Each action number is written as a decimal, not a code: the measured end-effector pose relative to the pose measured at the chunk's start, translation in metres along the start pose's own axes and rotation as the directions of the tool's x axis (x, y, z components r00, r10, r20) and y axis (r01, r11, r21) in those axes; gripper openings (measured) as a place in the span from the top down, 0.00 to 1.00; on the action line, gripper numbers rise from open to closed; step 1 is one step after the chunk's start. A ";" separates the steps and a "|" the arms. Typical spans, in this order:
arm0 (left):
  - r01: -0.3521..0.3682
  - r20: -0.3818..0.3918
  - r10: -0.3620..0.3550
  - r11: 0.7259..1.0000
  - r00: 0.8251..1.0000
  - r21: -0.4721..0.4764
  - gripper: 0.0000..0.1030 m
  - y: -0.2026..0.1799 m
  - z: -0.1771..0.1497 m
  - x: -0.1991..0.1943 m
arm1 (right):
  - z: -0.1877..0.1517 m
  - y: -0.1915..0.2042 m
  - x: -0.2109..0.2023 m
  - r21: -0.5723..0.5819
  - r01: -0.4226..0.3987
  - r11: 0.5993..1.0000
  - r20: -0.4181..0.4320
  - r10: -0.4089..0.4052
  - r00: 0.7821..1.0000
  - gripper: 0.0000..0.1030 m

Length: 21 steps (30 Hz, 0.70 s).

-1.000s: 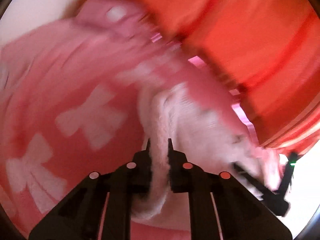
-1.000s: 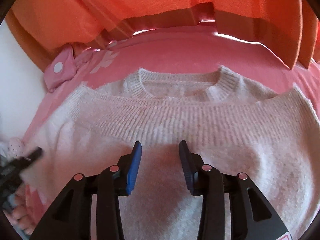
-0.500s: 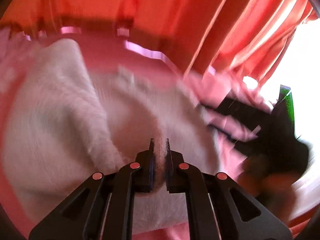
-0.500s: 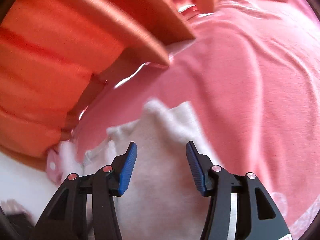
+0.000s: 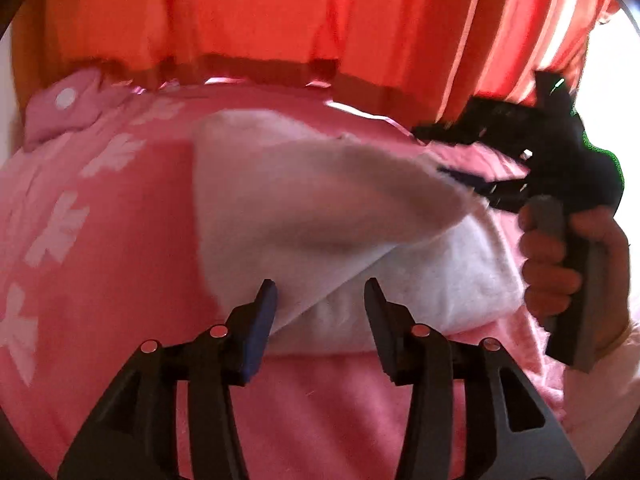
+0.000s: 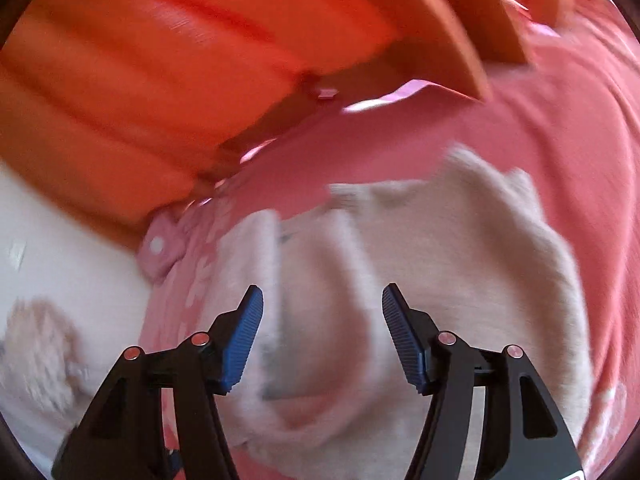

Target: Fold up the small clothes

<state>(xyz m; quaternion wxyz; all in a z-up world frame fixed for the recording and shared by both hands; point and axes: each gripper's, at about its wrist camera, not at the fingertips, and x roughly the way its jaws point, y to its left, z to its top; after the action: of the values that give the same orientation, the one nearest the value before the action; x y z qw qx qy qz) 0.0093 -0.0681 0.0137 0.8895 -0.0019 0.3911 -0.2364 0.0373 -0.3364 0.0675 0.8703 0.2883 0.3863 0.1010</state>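
A second ago my left gripper [image 5: 320, 308] was pinched tight on a fold of the white sweater [image 5: 320, 208]; now its jaws are spread and empty, and the flap it carried has come down across the body of the garment. The right gripper [image 6: 322, 328] was spread then and is spread now, but it has swung round — from the left wrist view I can see it off to the right of my left tongs, in the person's hand [image 5: 572, 256], its tips right at the sweater's far edge. The sweater lies on the pink blanket [image 5: 100, 240], just ahead of and under both sets of tongs, with the spotted pink cloth [image 5: 68, 112] well off to the front left and the orange curtain [image 5: 280, 12] behind. In the right wrist view the knit bunches into soft ridges between the spread fingers [image 6: 240, 340], so I judge the fold is loose, not flat. The risk from here is that the folded flap slides or springs back open if either tong brushes it while pulling away, since fluffy knit snags on ribbed pads. A second risk — if I close the right tongs where they hover, they could grab both layers, or the blanket too, and drag the whole pile askew.
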 end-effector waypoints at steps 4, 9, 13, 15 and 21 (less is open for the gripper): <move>-0.022 -0.006 0.022 1.000 1.000 -0.005 0.45 0.003 -0.003 0.012 | -0.008 0.025 0.019 -0.080 -0.002 0.997 -0.056 -0.003 0.998 0.31; -0.103 0.011 0.103 0.993 0.995 0.055 0.38 -0.009 -0.010 0.008 | -0.014 0.042 0.059 -0.144 0.045 0.988 -0.161 -0.069 0.985 0.39; -0.147 0.011 0.147 0.989 0.989 0.015 0.37 0.003 -0.007 0.005 | -0.012 0.050 0.043 -0.145 -0.036 0.989 -0.103 0.021 0.994 0.85; -0.185 -0.018 0.185 0.983 0.983 0.016 0.36 0.010 -0.008 0.015 | -0.008 0.053 -0.004 -0.124 -0.171 0.977 -0.014 0.171 0.985 0.87; -0.086 -0.112 0.075 0.991 0.991 -0.105 0.50 0.029 -0.014 0.038 | -0.029 0.007 -0.068 -0.109 0.059 0.992 0.072 -0.051 0.996 0.84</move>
<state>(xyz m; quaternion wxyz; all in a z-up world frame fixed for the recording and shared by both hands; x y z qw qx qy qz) 0.0341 -0.0560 -0.0278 0.8745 -0.0223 0.4506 -0.1781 -0.0298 -0.3461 0.0981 0.9004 0.2318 0.3575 0.0884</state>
